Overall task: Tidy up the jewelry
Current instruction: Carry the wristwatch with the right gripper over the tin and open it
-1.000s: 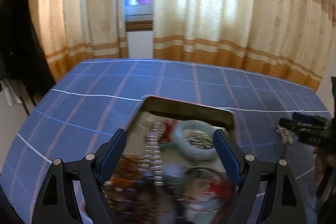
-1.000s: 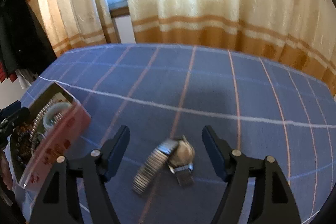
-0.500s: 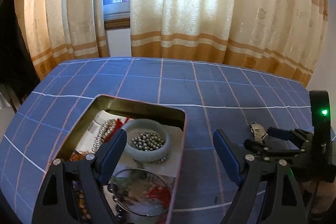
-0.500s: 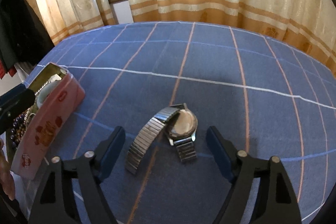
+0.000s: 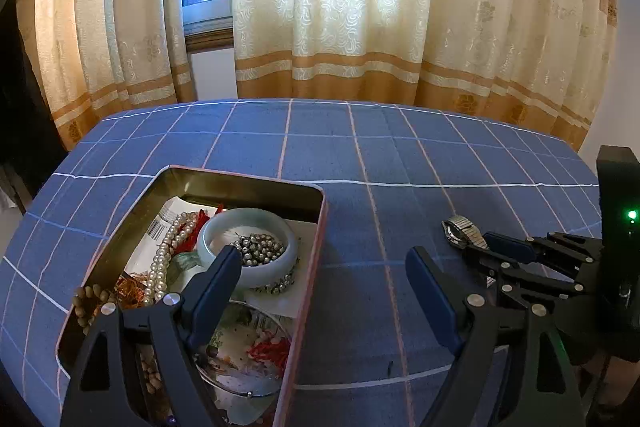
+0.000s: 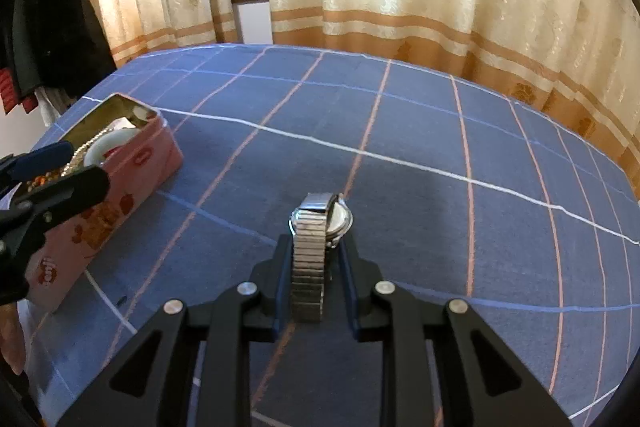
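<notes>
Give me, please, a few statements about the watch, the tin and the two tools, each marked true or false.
1. The watch sits between the fingers of the right tool. True; the jaws are closing on its metal band.
2. The watch lies inside the tin. False; it is out on the blue checked cloth, apart from the tin.
3. The left tool stands open above the tin's right edge. True.
4. The tin has its lid on. False; it is open, showing a pale bangle and a pearl strand.
5. The left tool holds the bangle. False; it holds nothing.
</notes>
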`<state>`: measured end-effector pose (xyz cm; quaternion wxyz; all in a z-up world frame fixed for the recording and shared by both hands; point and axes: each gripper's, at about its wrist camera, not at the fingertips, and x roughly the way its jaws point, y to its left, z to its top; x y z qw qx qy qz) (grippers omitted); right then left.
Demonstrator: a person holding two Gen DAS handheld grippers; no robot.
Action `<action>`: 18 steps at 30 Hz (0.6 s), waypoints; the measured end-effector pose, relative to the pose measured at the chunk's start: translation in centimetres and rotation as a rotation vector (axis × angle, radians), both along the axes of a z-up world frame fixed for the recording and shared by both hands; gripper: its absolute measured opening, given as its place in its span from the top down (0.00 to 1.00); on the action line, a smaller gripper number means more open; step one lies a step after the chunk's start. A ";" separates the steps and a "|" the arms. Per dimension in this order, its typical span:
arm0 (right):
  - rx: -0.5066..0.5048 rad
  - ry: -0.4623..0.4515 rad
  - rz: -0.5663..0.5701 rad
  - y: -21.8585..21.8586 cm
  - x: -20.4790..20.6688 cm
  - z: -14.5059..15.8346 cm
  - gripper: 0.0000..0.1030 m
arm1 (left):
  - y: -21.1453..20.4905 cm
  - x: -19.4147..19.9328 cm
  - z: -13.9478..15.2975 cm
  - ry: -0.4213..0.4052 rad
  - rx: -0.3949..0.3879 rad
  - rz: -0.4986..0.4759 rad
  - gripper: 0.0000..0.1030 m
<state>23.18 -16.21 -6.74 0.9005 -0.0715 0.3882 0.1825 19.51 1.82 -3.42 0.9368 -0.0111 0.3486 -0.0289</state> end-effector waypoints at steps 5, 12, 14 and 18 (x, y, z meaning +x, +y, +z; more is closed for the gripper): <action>0.020 -0.014 0.018 0.2 -0.3 0.3 0.75 | 0.1 -0.1 0.0 0.003 0.002 -0.002 0.18; 0.020 -0.020 0.040 0.8 -0.5 0.4 0.75 | 0.4 0.0 -0.3 0.015 -0.004 0.002 0.18; 0.017 -0.019 0.045 0.9 -0.5 0.3 0.75 | 0.4 0.0 -0.3 0.017 -0.002 0.000 0.18; 0.028 -0.016 0.054 1.1 -0.5 0.4 0.75 | 0.5 -0.2 -0.2 0.014 -0.008 -0.001 0.18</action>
